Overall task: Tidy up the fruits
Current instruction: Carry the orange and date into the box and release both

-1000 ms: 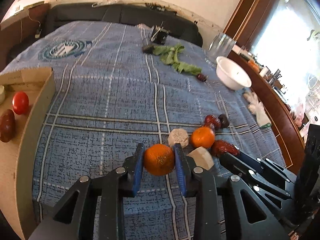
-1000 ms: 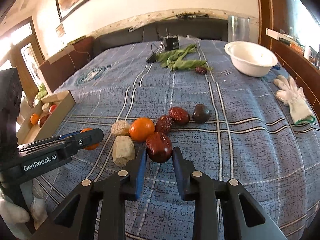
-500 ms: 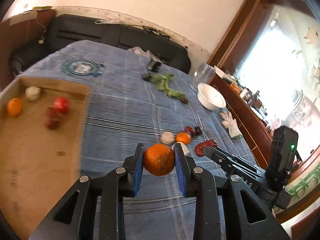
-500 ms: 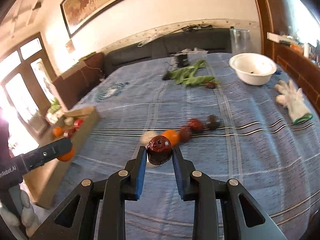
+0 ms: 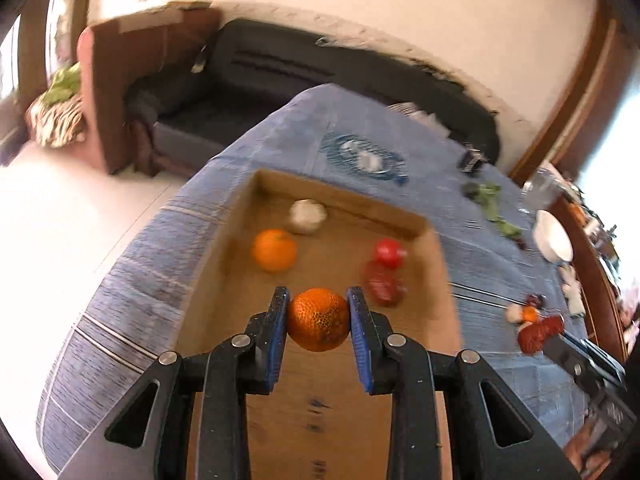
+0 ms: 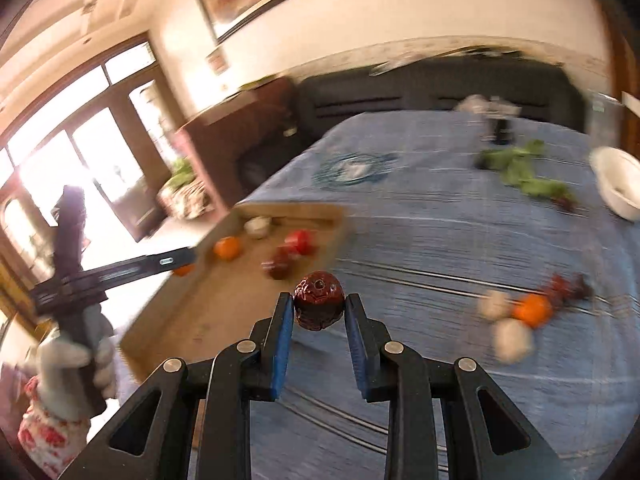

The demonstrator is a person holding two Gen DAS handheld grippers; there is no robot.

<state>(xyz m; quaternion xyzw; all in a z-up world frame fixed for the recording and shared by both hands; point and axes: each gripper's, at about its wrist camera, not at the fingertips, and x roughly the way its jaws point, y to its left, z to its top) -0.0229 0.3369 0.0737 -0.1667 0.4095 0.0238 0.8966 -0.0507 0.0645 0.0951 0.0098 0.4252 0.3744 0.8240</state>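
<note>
While clamped between the blue pads of the left gripper [image 5: 319,317], round speckled orange tangerine [image 5: 319,319] hangs above open brown cardboard box [image 5: 224,240]. Inside that box, left to right: smooth orange fruit [image 5: 274,250], pale beige lumpy piece [image 5: 307,216] just behind it, bright red round fruit [image 5: 389,252] with dark red blurred fruit [image 5: 385,285] just in front. Box resting on blue plaid cloth [image 5: 132,264] covering the bench. Further right on the cloth, small cluster of loose fruit [image 6: 524,312], orange, pale and dark red, too blurred to count. Beyond, green leafy stems [image 6: 520,172] and white round bowl [image 6: 618,188] near the far right edge.

Seen from the right wrist, left gripper held by white-gloved hand [image 6: 72,364] at the left, over the box's near corner. Right gripper [image 6: 319,314] closed on dark red wrinkled date-like fruit [image 6: 319,306], raised over the cloth just right of the box.
</note>
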